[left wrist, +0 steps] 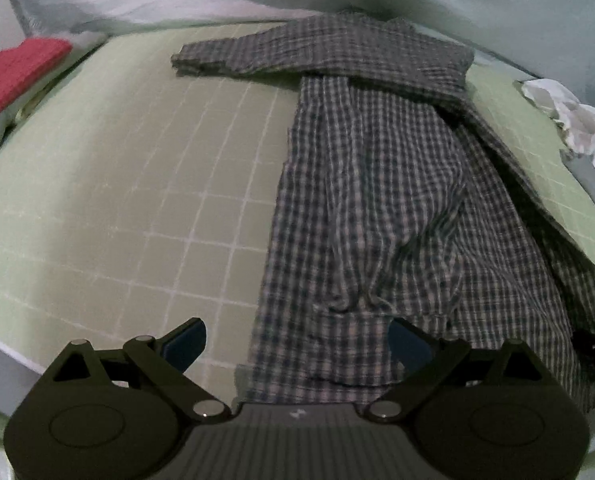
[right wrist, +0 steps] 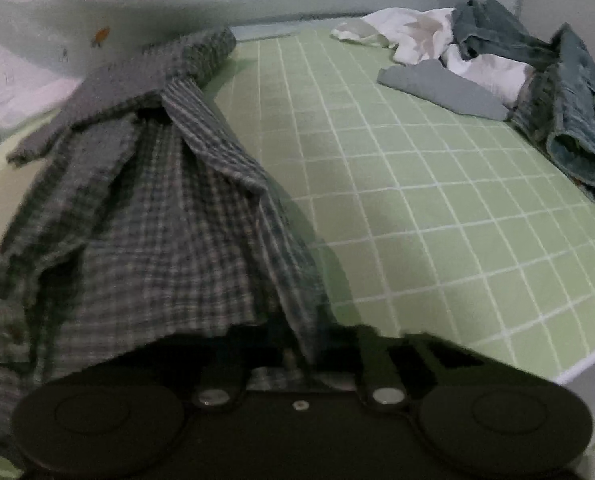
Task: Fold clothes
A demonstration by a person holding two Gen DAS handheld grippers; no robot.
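A dark plaid shirt (left wrist: 377, 200) lies lengthwise on the green gridded mat (left wrist: 137, 180), one sleeve (left wrist: 237, 56) stretched out to the left at the far end. My left gripper (left wrist: 297, 346) is open just above the near hem; its left fingertip (left wrist: 187, 344) is over bare mat and its right one (left wrist: 409, 344) over the cloth. In the right wrist view the plaid shirt (right wrist: 157, 220) rises in a tent toward my right gripper (right wrist: 297, 360), which is shut on its near edge. The cloth drapes over the fingers and hides them.
A red cloth (left wrist: 13, 76) sits off the mat's far left corner. At the right, a pile of white cloth (right wrist: 417, 36), a grey piece (right wrist: 437, 84) and blue jeans (right wrist: 557, 92) covers the mat's (right wrist: 417, 200) far corner. A pale wall runs behind.
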